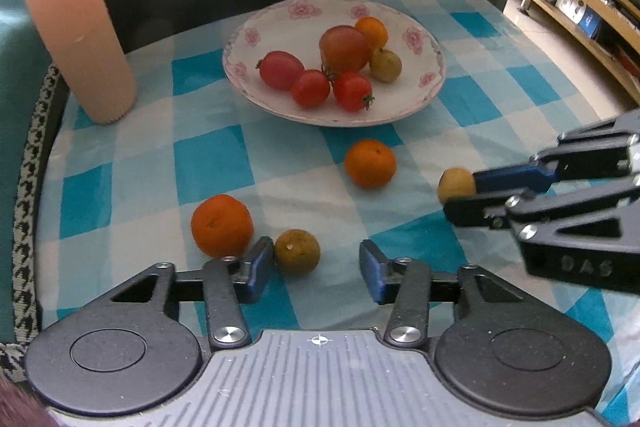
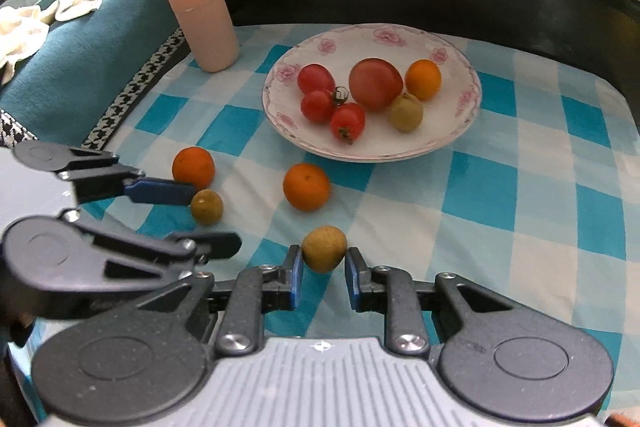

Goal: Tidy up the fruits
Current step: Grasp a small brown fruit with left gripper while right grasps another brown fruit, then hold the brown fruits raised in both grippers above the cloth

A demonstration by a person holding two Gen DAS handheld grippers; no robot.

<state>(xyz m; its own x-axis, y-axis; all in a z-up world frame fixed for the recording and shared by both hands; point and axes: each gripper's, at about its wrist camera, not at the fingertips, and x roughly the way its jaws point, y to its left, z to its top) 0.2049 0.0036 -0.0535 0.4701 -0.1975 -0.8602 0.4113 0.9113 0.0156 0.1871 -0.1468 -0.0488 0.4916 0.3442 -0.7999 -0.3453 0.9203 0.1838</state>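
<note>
**Two small fruits at the jaws, a loaded plate beyond**

The right gripper [image 2: 323, 277] has its blue pads clamped on a tan round fruit [image 2: 324, 248], held just above the blue-and-white checked cloth [image 2: 500, 227]. The left gripper [image 1: 316, 269] stands with jaws apart around a greenish-brown fruit [image 1: 297, 251]: the left pad touches its side, the right pad is clear of it. Whether that fruit is gripped cannot be told; it looks to rest on the cloth.

In the left wrist view, an orange [image 1: 222, 225] sits at 10 o'clock from the greenish-brown fruit, just beside the outer face of the left finger. A second orange [image 1: 370, 163] lies at 1 o'clock, between the grippers and the flowered plate [image 1: 280, 15]. The plate holds three small red tomatoes [image 1: 310, 87], one large reddish fruit [image 1: 344, 49], a small orange [image 1: 372, 31] and a yellow-green fruit [image 1: 385, 65]. A ribbed pink cylinder [image 1: 72, 23] stands upright at 10 o'clock from the plate.

Only the right wrist view shows white cloth scraps [image 2: 24, 27] on teal bedding [image 2: 100, 47] at 9 o'clock. Only the left wrist view shows wooden shelving [image 1: 580, 11] at 2 o'clock.
</note>
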